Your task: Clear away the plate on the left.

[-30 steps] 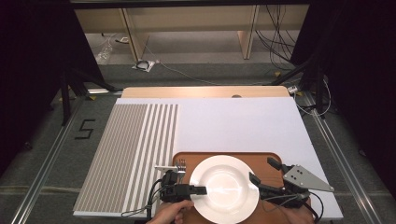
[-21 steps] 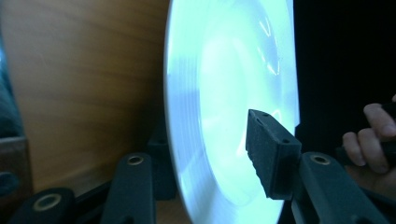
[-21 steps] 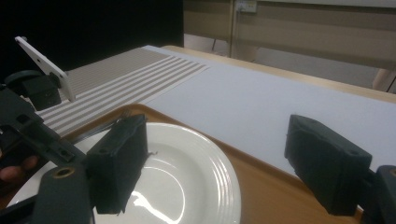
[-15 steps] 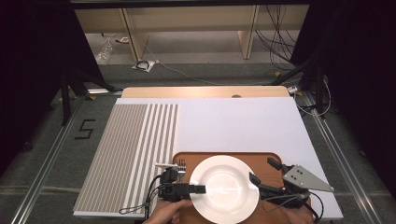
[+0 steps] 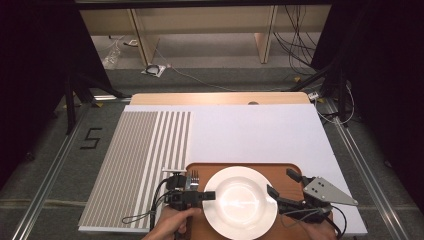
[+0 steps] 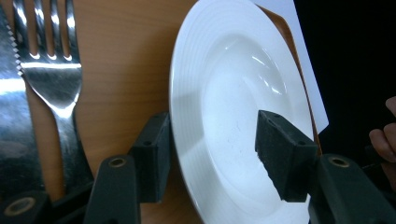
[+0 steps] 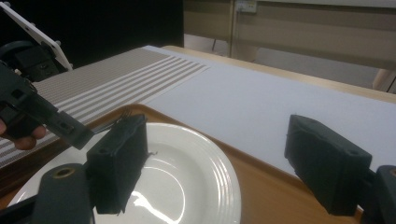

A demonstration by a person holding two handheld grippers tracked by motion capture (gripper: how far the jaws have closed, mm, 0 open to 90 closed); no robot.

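A white deep plate (image 5: pixel 240 202) lies on a brown wooden tray (image 5: pixel 280 171) at the near edge of the table. My left gripper (image 5: pixel 209 195) is at the plate's left rim. In the left gripper view the plate (image 6: pixel 224 93) has its rim between the jaws of the left gripper (image 6: pixel 215 126). Those jaws have just been opening, and the pads stand clear of the rim. A fork (image 6: pixel 51 79) and a knife (image 6: pixel 9 93) lie on the tray (image 6: pixel 121 70) beside it. My right gripper (image 5: pixel 281 182) stands wide open at the plate's right rim (image 7: pixel 187 168).
A striped placemat (image 5: pixel 135 165) covers the table's left part and a white sheet (image 5: pixel 250 135) the rest. The fork (image 5: pixel 194 176) lies just left of the plate. A hand (image 5: pixel 172 222) holds the left gripper. Cables lie on the floor beyond the table's far edge (image 5: pixel 220 98).
The left gripper's jaws have spread wider around the plate's rim and the gripper has risen slightly. The plate and the right gripper have stayed where they were.
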